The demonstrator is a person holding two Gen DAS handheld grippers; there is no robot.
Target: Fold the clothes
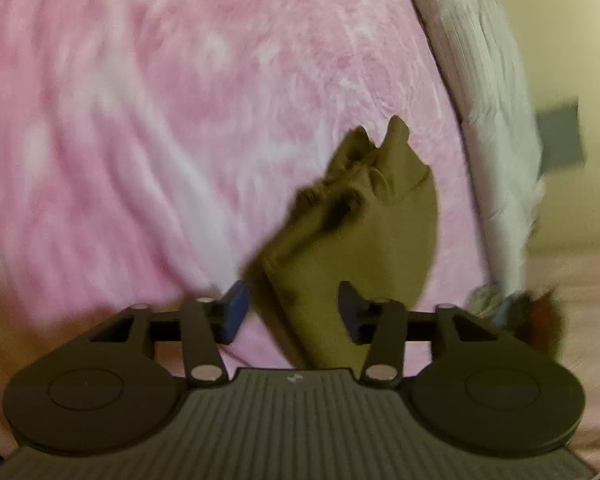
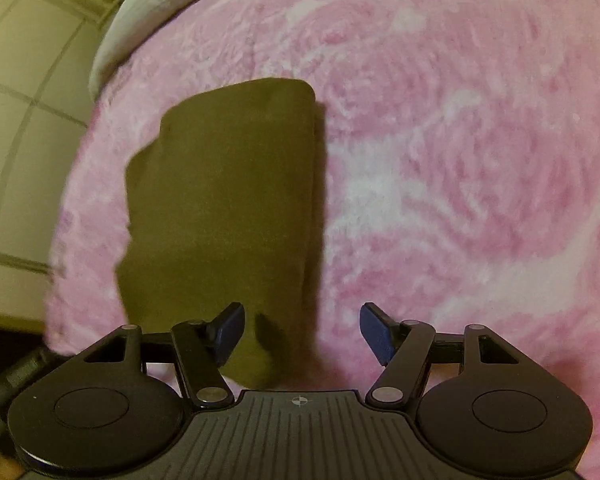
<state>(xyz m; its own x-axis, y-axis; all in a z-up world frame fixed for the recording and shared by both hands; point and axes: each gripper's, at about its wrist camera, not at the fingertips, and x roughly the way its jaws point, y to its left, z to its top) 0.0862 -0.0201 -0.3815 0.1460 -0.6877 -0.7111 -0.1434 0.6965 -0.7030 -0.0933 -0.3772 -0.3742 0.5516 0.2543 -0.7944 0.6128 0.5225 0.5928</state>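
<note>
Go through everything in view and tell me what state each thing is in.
Olive garment: folded, lying on the blanket, not gripped.
Pink blanket: spread flat under the garment.
Left gripper: jaws open, garment between them but not pinched.
Right gripper: jaws open, holding nothing.

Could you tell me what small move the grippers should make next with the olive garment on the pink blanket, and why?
Probably draw both grippers back and leave it: the olive garment already lies as a folded rectangle on the pink blanket, and the left gripper and right gripper are both open, gripping nothing. The bunched end seen from the left wrist might need smoothing.
</note>
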